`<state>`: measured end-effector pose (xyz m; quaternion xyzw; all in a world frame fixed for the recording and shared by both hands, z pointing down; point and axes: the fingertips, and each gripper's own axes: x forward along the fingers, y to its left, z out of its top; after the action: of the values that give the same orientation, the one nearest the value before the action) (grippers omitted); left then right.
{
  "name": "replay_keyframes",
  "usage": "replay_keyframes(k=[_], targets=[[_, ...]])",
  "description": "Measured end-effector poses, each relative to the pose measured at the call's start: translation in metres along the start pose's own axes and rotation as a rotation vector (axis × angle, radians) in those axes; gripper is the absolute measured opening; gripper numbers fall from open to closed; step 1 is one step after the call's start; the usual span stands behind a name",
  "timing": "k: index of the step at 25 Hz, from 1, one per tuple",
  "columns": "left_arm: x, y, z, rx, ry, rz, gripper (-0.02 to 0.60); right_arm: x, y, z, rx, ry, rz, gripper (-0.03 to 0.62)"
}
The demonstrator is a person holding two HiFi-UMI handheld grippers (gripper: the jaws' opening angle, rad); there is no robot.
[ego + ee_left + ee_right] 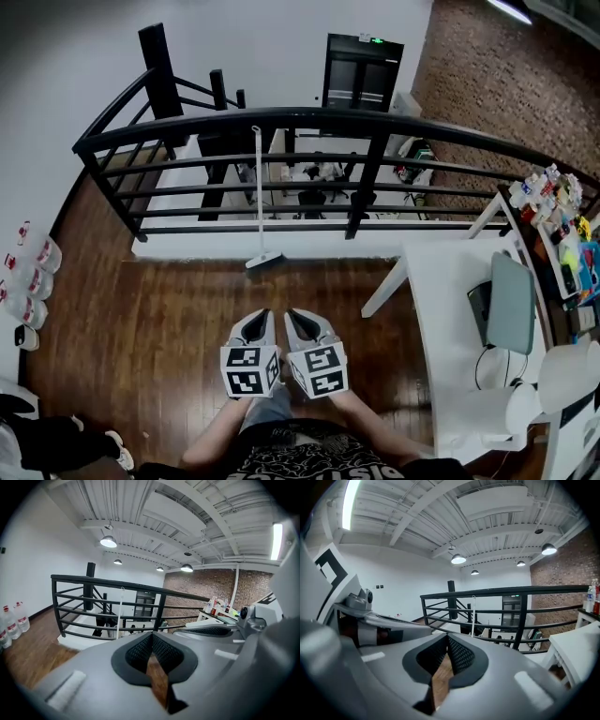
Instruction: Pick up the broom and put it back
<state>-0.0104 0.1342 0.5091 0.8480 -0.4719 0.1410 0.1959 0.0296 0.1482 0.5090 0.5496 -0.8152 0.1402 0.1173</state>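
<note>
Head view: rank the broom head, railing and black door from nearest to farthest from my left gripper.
1. Broom head: on the floor, straight ahead of the left gripper.
2. Railing: just behind the broom head, with the broom leaning on it.
3. Black door: far back and to the right, beyond the railing.

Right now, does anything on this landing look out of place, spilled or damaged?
Only the broom: it leans nearly upright against the black railing, head on the wood floor. Nothing looks spilled or broken.
</note>
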Motion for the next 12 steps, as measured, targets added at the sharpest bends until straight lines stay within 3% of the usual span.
replay_keyframes(k=[12], targets=[[0.076,0.114,0.081,-0.06,-0.034,-0.025,0.005,0.143,-0.002,0.064,-0.039,0.034,-0.015,0.0]])
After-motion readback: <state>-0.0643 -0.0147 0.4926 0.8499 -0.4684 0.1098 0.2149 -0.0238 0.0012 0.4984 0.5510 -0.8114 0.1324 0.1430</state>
